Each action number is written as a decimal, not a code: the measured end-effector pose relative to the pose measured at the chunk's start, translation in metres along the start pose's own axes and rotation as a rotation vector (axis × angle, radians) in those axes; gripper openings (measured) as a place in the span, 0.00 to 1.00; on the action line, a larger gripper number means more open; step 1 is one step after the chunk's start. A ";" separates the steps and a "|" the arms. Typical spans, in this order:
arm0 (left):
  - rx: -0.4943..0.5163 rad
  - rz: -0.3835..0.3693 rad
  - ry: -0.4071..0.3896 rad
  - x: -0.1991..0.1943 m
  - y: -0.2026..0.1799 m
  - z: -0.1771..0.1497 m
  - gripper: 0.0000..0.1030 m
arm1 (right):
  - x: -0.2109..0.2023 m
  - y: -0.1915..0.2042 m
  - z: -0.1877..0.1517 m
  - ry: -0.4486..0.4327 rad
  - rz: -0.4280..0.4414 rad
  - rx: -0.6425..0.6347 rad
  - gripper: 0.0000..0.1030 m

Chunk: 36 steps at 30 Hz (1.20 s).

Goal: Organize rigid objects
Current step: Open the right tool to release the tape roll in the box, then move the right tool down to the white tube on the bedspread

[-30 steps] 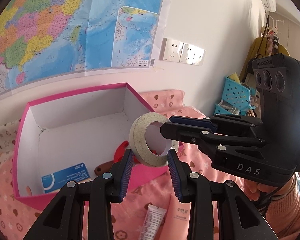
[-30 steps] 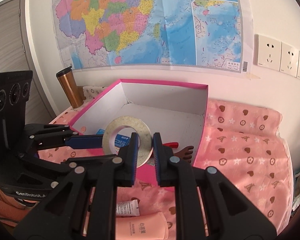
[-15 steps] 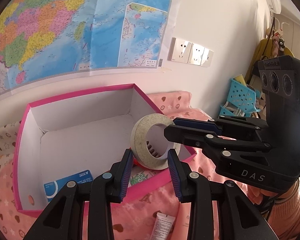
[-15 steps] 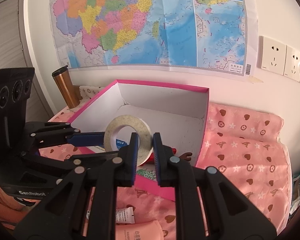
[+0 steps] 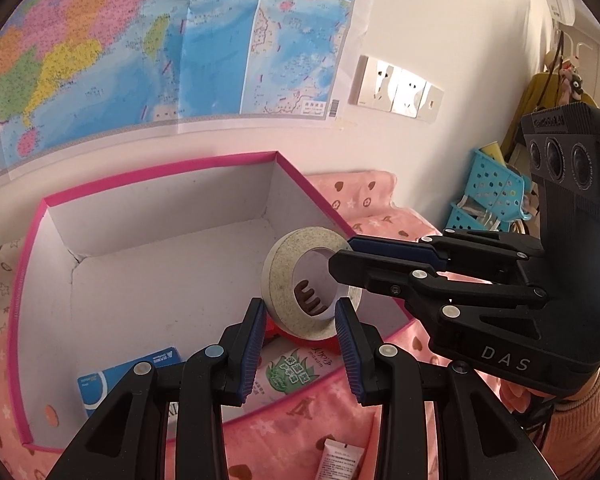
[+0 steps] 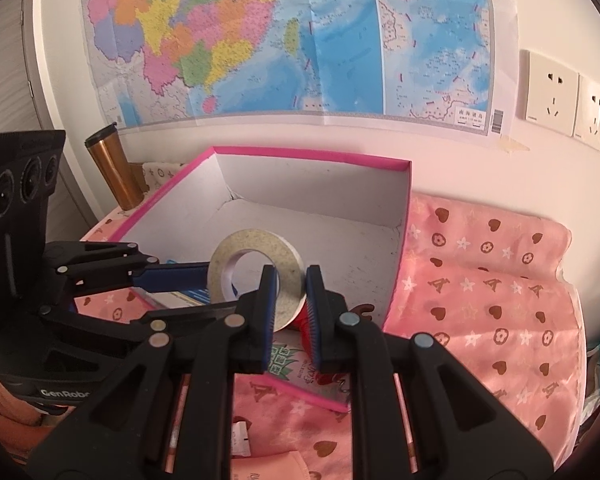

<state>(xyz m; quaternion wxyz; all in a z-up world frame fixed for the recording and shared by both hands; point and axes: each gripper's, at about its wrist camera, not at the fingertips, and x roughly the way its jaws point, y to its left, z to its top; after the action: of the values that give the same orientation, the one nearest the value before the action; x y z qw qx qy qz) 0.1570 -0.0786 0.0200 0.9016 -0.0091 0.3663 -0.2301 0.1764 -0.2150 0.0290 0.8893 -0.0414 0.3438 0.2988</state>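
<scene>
**Inspector:** Over the near right corner of the pink-rimmed white cardboard box (image 5: 160, 200), the pale roll of adhesive tape (image 6: 256, 276) hangs clear of the floor. The right gripper (image 6: 291, 304) pinches its wall, one finger outside and one through the core.

**Clerk:** And the left gripper (image 5: 300, 340)?

**Inspector:** Spread, just below the roll; whether it touches, I cannot tell.

**Clerk:** Progress?

**Inspector:** Partly done, in my judgement. A blue card (image 5: 128, 372), a green-printed sachet (image 5: 292, 372), a red item and a brown comb-like piece (image 5: 308, 300) already lie inside. A white tube (image 5: 340, 460) remains on the pink patterned cloth (image 6: 480, 280) before the box's front edge.

**Clerk:** Room?

**Inspector:** Ample bare floor toward the back left corner. The near right corner is crowded, and the right wall stands close beside the fingers.
</scene>
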 end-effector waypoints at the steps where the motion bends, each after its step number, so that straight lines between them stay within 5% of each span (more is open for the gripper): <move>1: -0.004 0.001 0.004 0.002 0.001 0.000 0.35 | 0.002 -0.001 0.000 0.005 0.000 0.003 0.16; 14: -0.041 0.008 0.072 0.035 0.009 0.001 0.34 | 0.029 -0.021 -0.002 0.084 -0.085 0.065 0.21; 20: -0.045 0.039 0.044 0.025 0.016 -0.007 0.34 | 0.014 -0.021 -0.006 0.038 -0.093 0.063 0.25; 31: -0.017 0.052 -0.101 -0.048 0.019 -0.043 0.36 | -0.036 -0.008 -0.027 -0.050 0.034 0.064 0.31; 36: -0.003 0.021 -0.085 -0.064 0.015 -0.069 0.36 | -0.046 0.007 -0.048 -0.033 0.108 0.038 0.37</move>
<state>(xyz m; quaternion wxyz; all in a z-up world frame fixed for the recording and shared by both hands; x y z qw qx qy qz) 0.0772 -0.0270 0.0091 0.9187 -0.0161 0.3281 -0.2195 0.1176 -0.2458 0.0225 0.8780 -0.0007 0.3363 0.3405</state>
